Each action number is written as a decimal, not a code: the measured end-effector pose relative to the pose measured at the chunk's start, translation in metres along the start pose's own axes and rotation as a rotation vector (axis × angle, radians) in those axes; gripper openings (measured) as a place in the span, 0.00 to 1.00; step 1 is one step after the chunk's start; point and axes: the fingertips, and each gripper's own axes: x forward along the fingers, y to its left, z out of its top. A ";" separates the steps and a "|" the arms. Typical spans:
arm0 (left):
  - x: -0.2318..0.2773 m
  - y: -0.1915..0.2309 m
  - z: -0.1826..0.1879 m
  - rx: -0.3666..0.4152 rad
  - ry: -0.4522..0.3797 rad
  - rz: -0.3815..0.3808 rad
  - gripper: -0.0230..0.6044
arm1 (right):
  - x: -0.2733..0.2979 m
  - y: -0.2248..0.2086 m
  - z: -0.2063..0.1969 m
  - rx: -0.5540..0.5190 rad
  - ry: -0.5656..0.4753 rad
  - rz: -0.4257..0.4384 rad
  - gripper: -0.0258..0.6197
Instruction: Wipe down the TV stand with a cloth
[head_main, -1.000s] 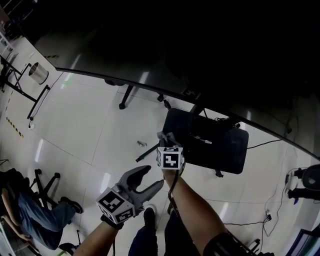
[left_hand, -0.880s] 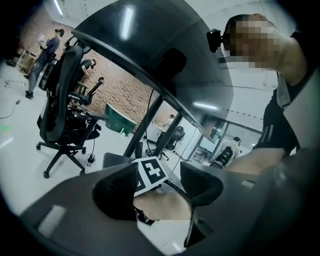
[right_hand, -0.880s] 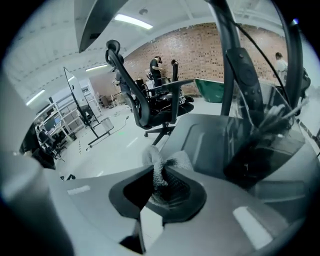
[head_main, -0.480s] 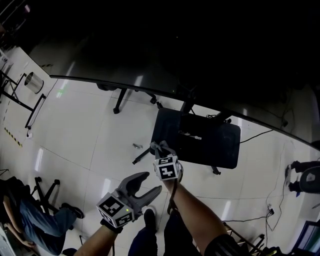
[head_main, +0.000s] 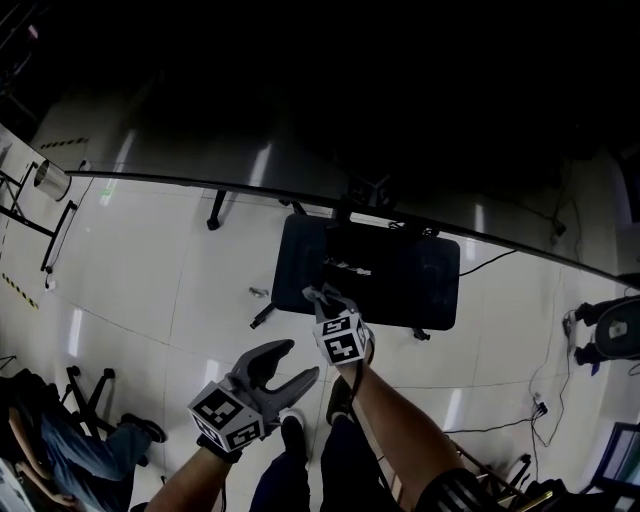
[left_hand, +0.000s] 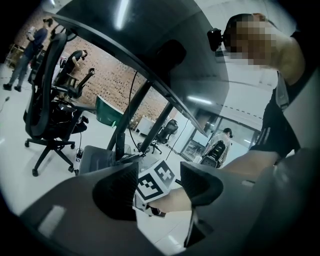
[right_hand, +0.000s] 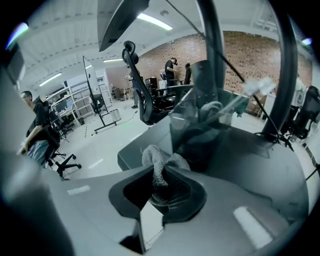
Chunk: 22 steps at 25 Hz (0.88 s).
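Here, a grey cloth (right_hand: 159, 162) is clamped in the right gripper (head_main: 318, 296) at the near left edge of the black TV stand base (head_main: 400, 290). The left gripper (head_main: 295, 360) is held spread open and empty, nearer and to the left.

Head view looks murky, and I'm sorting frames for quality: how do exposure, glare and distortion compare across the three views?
Head view: underexposed, top nearly black, light streaks glaring on the glossy floor. Left gripper view: brighter, strong fisheye bowing the TV screen edge. Right gripper view: well lit, fisheye too, the cloth sharp in the jaws.
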 end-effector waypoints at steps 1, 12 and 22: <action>0.006 0.000 0.002 0.003 0.004 -0.001 0.49 | -0.006 -0.011 -0.005 0.011 0.000 -0.007 0.11; 0.069 -0.025 0.000 0.032 0.059 -0.076 0.49 | -0.079 -0.122 -0.062 0.101 -0.003 -0.103 0.11; 0.113 -0.050 -0.009 0.038 0.093 -0.156 0.49 | -0.147 -0.223 -0.116 0.185 0.021 -0.265 0.11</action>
